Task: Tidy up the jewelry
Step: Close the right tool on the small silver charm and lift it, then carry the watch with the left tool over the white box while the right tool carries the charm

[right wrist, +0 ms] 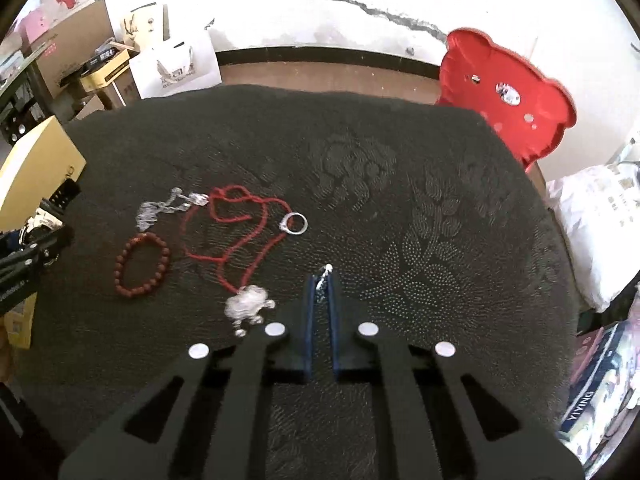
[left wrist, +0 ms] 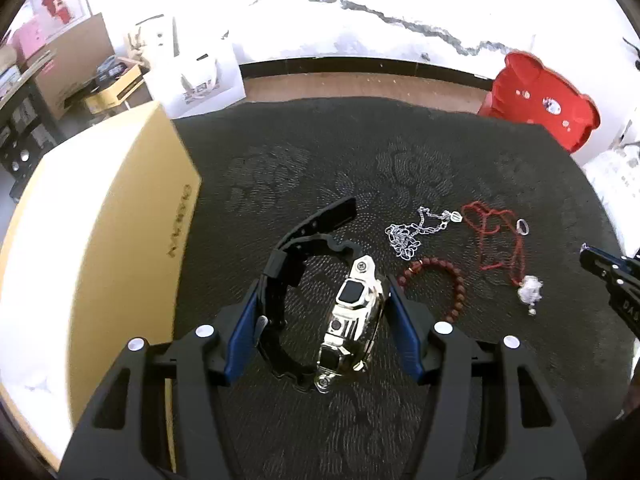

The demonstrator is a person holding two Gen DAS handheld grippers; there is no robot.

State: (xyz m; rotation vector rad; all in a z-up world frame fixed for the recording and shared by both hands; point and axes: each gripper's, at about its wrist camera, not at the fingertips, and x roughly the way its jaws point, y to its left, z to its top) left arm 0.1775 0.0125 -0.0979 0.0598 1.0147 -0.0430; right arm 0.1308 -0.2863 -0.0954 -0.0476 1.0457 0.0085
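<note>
A black-strapped watch with a shiny metal case (left wrist: 352, 320) lies on the dark tablecloth between the open fingers of my left gripper (left wrist: 322, 300), which straddles it. Right of it lie a silver chain (left wrist: 416, 230), a brown bead bracelet (left wrist: 436, 280), a red cord necklace (left wrist: 496, 240) with a silver pendant (left wrist: 529, 289), and a ring (left wrist: 522, 227). My right gripper (right wrist: 322, 280) is shut on a small silver piece (right wrist: 323, 278) that pokes from its tips. Its view shows the bracelet (right wrist: 140, 264), the cord (right wrist: 240, 224), the pendant (right wrist: 248, 304), the ring (right wrist: 295, 223) and the chain (right wrist: 168, 206).
A yellow box (left wrist: 92, 264) stands at the table's left side. A red bear-shaped tray (right wrist: 508, 92) leans beyond the far right corner. Cardboard boxes and a white bag (right wrist: 176, 68) sit on the floor behind. White bags (right wrist: 596, 224) lie at the right.
</note>
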